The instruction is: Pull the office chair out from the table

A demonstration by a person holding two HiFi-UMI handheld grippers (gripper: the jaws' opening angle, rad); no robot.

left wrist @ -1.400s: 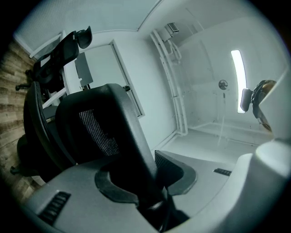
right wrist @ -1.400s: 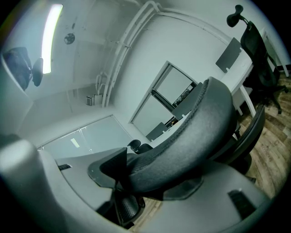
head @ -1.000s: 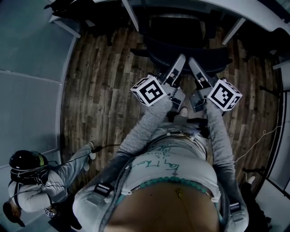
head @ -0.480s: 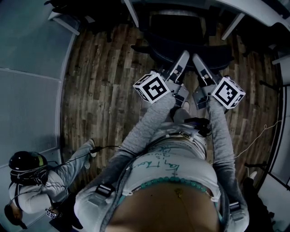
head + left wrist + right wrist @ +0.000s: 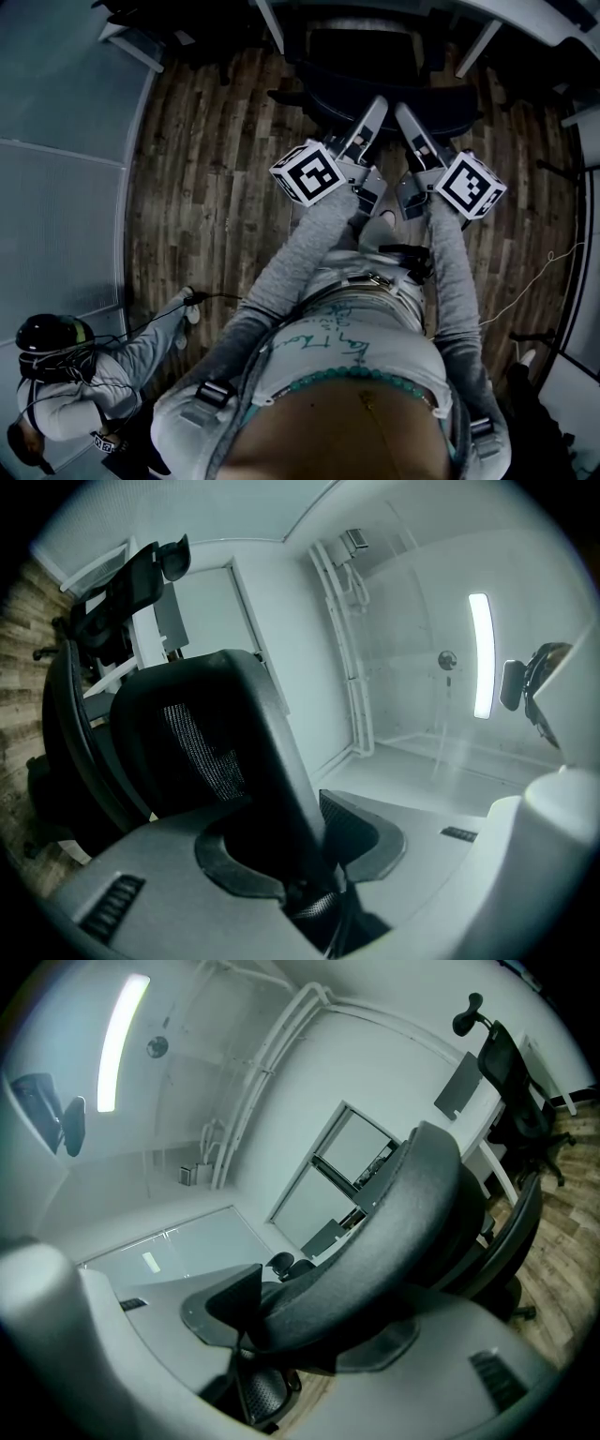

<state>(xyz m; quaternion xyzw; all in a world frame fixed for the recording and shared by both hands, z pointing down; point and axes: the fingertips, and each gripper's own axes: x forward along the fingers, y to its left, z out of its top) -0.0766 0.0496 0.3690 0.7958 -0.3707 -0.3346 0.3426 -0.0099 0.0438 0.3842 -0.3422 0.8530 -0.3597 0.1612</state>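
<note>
Plank flooring [image 5: 206, 169] fills most of the head view, and the white tabletop [image 5: 548, 21] runs across its top edge. The black office chair [image 5: 361, 56] sits with its seat tucked under that tabletop and its backrest [image 5: 394, 105] toward the person. The left gripper [image 5: 377, 106] and right gripper [image 5: 403, 114] meet the backrest's top rim side by side, each with its jaws clenched on it.

A clean pull probably means drawing both hands back together, level and at one pace. That way the chair rolls straight instead of swivelling, and the rim does not slide out of the pads.

Only the gripper views confirm the hold. In the left gripper view the backrest [image 5: 225, 733] is pinched at the left gripper [image 5: 309, 855]; the right gripper view shows the rim [image 5: 394, 1232] wedged in the right gripper [image 5: 291, 1326]. They also show a second chair [image 5: 122, 602] with a headrest and a light strip [image 5: 480, 653]. The head view alone shows how far the chair sits under the tabletop, and another person [image 5: 66, 375] low at the left.
</note>
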